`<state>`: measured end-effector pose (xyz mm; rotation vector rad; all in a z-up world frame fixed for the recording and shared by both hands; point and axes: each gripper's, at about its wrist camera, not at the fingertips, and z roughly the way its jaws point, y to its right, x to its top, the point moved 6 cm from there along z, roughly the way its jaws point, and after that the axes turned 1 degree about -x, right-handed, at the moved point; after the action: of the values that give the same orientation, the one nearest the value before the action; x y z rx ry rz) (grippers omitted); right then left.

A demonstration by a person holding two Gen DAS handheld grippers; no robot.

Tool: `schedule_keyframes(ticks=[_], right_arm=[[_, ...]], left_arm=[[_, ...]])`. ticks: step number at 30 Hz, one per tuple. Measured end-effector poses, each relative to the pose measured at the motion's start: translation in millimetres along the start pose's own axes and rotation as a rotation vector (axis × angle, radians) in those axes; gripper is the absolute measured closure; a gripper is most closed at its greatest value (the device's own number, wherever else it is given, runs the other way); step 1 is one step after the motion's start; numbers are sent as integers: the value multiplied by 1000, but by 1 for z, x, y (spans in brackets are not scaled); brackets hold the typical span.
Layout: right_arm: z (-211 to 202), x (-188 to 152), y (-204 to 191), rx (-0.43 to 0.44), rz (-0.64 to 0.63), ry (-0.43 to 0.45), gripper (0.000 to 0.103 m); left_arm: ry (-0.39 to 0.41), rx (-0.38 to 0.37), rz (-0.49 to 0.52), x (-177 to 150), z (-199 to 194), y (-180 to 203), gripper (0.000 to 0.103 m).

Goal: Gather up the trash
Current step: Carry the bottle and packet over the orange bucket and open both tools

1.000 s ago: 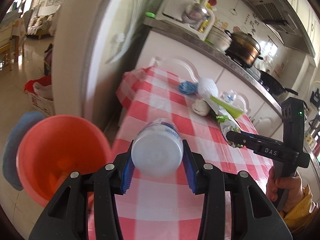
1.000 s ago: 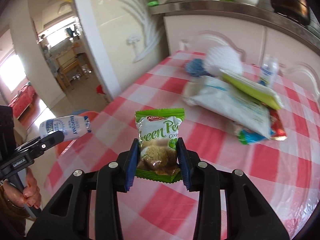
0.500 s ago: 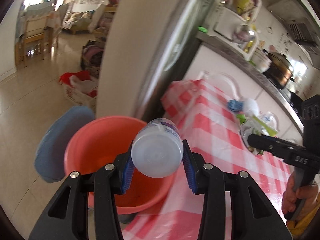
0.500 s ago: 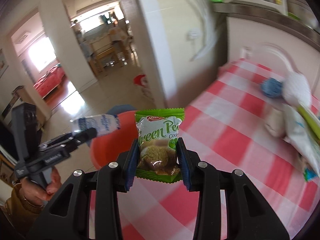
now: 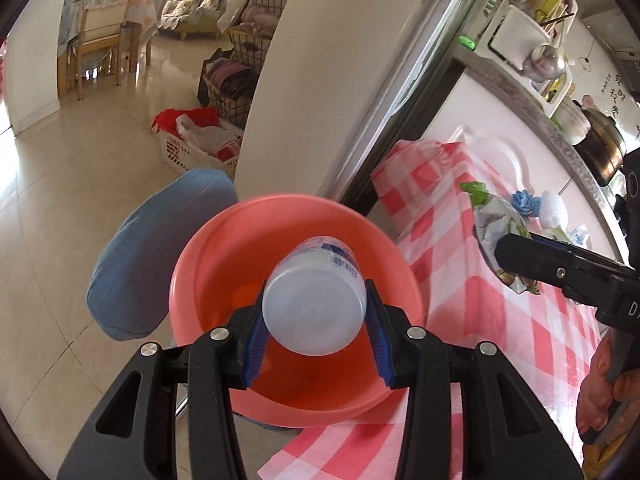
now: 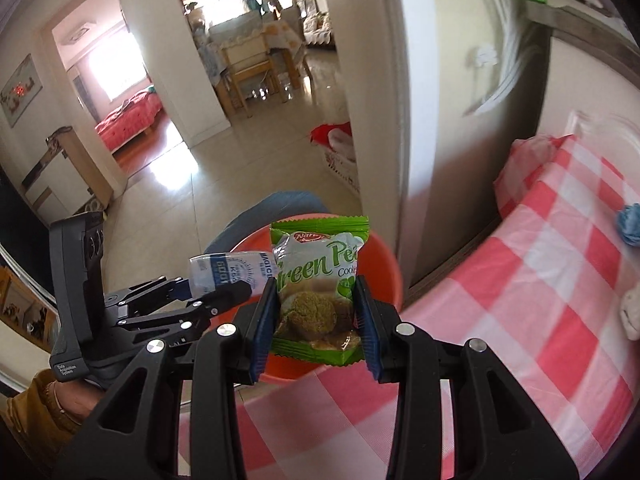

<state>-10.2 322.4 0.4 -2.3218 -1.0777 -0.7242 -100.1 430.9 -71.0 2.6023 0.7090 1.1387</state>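
Nearest in the left wrist view, the left gripper [image 5: 315,312] is clamped partway closed on a white plastic bottle [image 5: 314,304], its blue pads pressed on either side and the bottle's base facing the camera. Just beyond and below it sits the orange basin [image 5: 224,252], and the bottle hangs over its hollow, a thing the right wrist view shows only side-on. That view instead gives the bottle's printed label [image 6: 234,272] and the person's hand [image 6: 76,400] under the left gripper's handle. The right gripper [image 6: 316,312] is likewise narrowed onto a green cookie packet [image 6: 318,280], held upright with its front readable; from the left view the same packet [image 5: 500,228] appears from its silvery back, at the right, above the red-and-white checked tablecloth [image 5: 460,264]. Here the packet hangs in front of the basin's rim [image 6: 384,256], at the table's edge. Behind the basin lies a blue cushion [image 5: 160,248]. Farther off, only the left view shows the counter's dish rack [image 5: 528,44]; only the right view shows a bedroom with a red bed [image 6: 132,120].
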Motion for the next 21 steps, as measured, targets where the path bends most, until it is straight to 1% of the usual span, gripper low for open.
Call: schedule_keyframes(ticks=[6,8,9,10,11,12,13,14,15,17,18,20,21], right_arm=[[20,3,-5,12,-5,-23,63],[24,3,-3,17,4,-29,60],[24,3,-1,19,13,-24,52],[23,3,0,20,23,-19,39],[21,3,4,28,47,-9,33],[18,3,7,43,67,3,29],[13,3,12,51,86,19,28],[8,3,16,47,102,31,27],[3,3,20,43,122,44,23],[-11,0,26,58,159,75,20],[-18,-2,31,59,175,89,19],[-34,-8,42,59,205,126,14],[-42,-11,47,62,221,144,12]], left_arm=[[-35,8,-14,-7,14,-6,58],[-47,18,-14,-9,18,-7,58],[-57,23,-15,-10,21,-8,58],[-66,27,-16,-11,24,-9,56],[-77,34,-19,-13,26,-11,53],[-89,47,-25,-15,28,-13,43],[-92,56,-31,-16,29,-15,35],[-96,66,-37,-16,28,-17,32],[-99,75,-42,-16,28,-18,29],[-98,73,-53,-15,24,-19,25],[-94,71,-62,-14,21,-20,21],[-76,51,-88,-10,14,-19,20],[-69,36,-101,-8,12,-19,17]])
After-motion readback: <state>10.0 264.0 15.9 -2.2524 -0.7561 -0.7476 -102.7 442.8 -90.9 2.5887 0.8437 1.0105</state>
